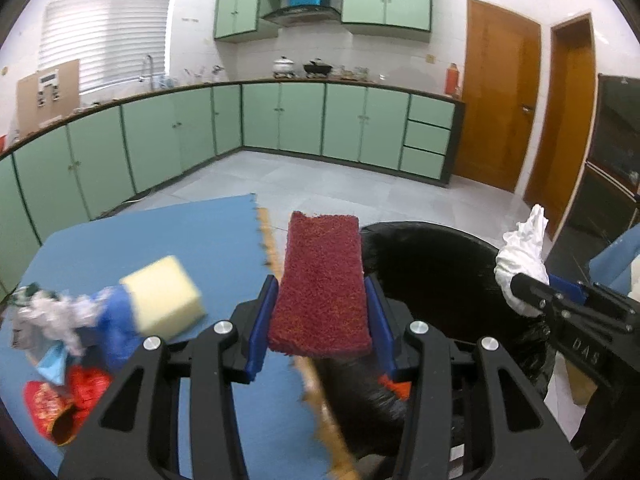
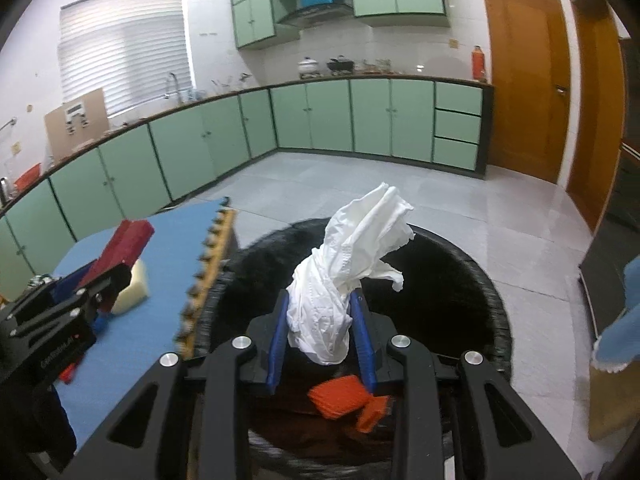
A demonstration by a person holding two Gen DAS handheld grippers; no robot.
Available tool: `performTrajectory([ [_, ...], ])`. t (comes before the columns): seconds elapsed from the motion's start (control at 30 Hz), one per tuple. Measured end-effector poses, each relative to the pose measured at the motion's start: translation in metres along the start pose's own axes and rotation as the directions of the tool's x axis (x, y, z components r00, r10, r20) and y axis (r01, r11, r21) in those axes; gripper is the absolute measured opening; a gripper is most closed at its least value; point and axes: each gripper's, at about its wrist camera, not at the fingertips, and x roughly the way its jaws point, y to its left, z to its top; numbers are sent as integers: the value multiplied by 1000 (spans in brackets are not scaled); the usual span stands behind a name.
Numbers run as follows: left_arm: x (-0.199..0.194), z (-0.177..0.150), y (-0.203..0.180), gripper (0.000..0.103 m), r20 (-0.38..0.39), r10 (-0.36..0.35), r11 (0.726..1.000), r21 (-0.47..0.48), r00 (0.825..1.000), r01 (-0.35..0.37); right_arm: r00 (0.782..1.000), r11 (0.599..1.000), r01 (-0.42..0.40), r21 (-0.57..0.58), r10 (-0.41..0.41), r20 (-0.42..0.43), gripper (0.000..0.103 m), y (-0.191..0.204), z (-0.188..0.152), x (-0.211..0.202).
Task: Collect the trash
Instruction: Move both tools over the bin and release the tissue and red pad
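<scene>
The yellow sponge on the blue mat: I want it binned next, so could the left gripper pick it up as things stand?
Probably not yet: the left gripper is shut on a red scrubbing pad, so its fingers are full. The yellow sponge itself lies uncovered on the blue mat.

Green kitchen cabinets (image 1: 304,120), wooden door (image 1: 496,96), slatted window blind (image 1: 108,28), blue mat (image 1: 168,236), red thermos (image 2: 478,62)

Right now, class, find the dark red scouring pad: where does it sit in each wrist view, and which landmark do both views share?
Left wrist view: the red pad sits centre, clamped in the left gripper.
Right wrist view: it appears at mid-left, above the blue mat.
Shared landmark: the black trash bin.
</scene>
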Motion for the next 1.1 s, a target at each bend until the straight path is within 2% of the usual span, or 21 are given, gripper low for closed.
performTrajectory([
  [0.3,50,6,-53,42,-38,-53,997,49,998,55,997,997,65,41,-63,-42,31,-52,-12,23],
  [0.37,60,7,-62,44,-57,-75,995,60,996,79,996,997,73,41,-70,-53,36,-58,-13,28],
  [0.43,66,6,-68,54,-72,-89,993,72,994,94,994,995,89,39,-86,-61,43,-62,-15,31],
  [0.47,66,5,-69,66,-73,-91,993,75,993,96,994,995,95,41,-92,-61,44,-64,-17,31],
  [0.53,66,5,-68,70,-66,-92,992,77,994,97,993,993,105,48,-102,-64,50,-68,-21,31],
  [0.6,62,4,-63,71,-66,-95,992,75,993,100,992,992,114,59,-110,-63,61,-72,-24,28],
  [0.67,59,8,-56,74,-62,-90,993,66,994,94,992,990,118,72,-115,-45,82,-72,-27,20],
  [0.77,45,10,-43,78,-44,-70,996,50,997,73,991,989,131,74,-131,-15,95,-66,-27,10],
  [0.9,21,11,-15,81,-17,-36,999,39,999,36,994,992,113,62,-113,-6,97,-48,-23,4],
  [1.1,-25,2,42,82,14,58,998,10,998,-58,1000,1000,21,13,-21,17,97,10,-18,-6],
])
